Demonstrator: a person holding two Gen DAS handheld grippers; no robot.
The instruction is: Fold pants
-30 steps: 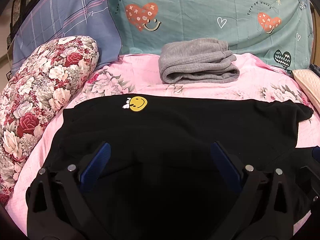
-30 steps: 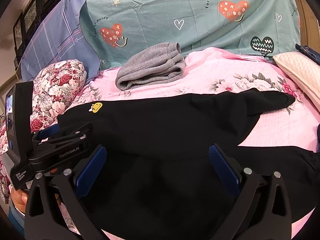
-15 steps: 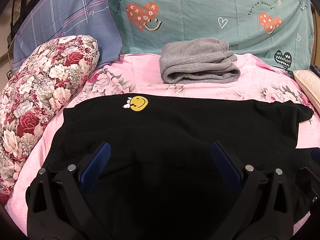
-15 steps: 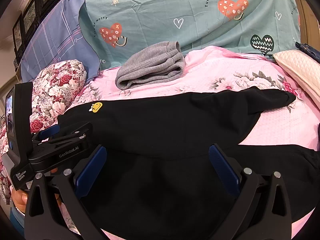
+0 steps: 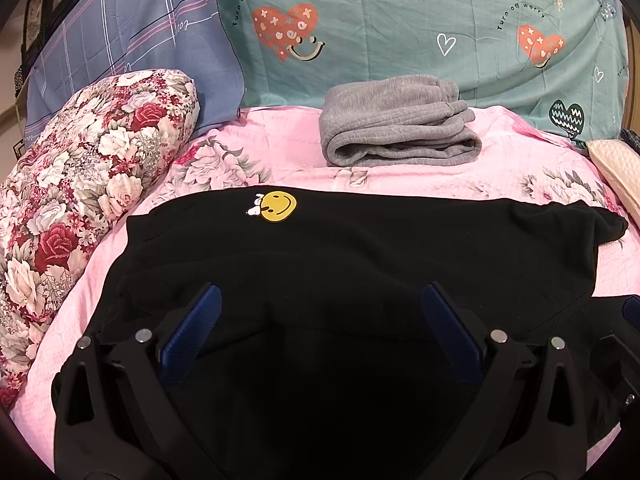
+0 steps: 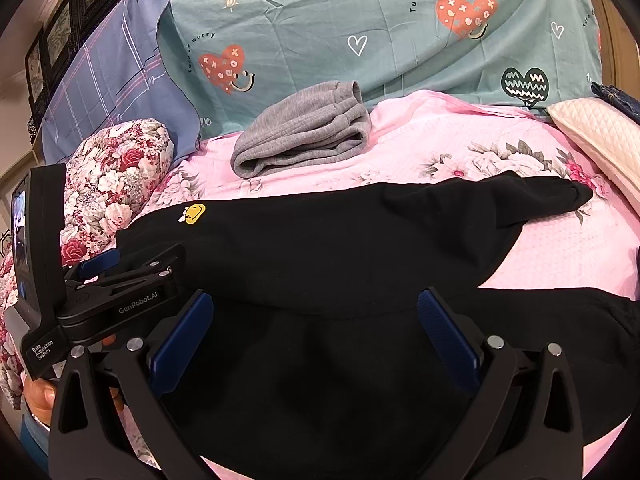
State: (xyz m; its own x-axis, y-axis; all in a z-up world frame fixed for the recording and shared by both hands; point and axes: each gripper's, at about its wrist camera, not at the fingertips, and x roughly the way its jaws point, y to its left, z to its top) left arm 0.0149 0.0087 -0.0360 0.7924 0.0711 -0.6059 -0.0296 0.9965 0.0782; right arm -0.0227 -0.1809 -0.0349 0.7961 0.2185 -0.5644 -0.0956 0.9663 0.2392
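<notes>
A pink floral bedspread carries the scene, backed along its far edge by a teal heart-print pillow and a blue plaid pillow, with a rose-patterned bolster along the left edge and a cream quilted cushion at the right. Spread across the middle of the bed, the black pants lie waist toward the left edge, one leg reaching toward the right edge and the other running along the near edge, the two parted by a wedge of pink near the right edge in the right wrist view. A pair of folded grey sweatpants sits near the far edge, well apart from the black pair. Both tools hover over the near portion of the black fabric: the left gripper and the right gripper each have their blue pads spread wide, released and grasping nothing. A small yellow smiley patch marks the hip. The fold seems to have barely begun; the risk from here is that a jaw closing on the dark, layered cloth pinches only the top layer, or catches the bedspread beneath, so the legs drag unevenly and the fold comes out crooked.
</notes>
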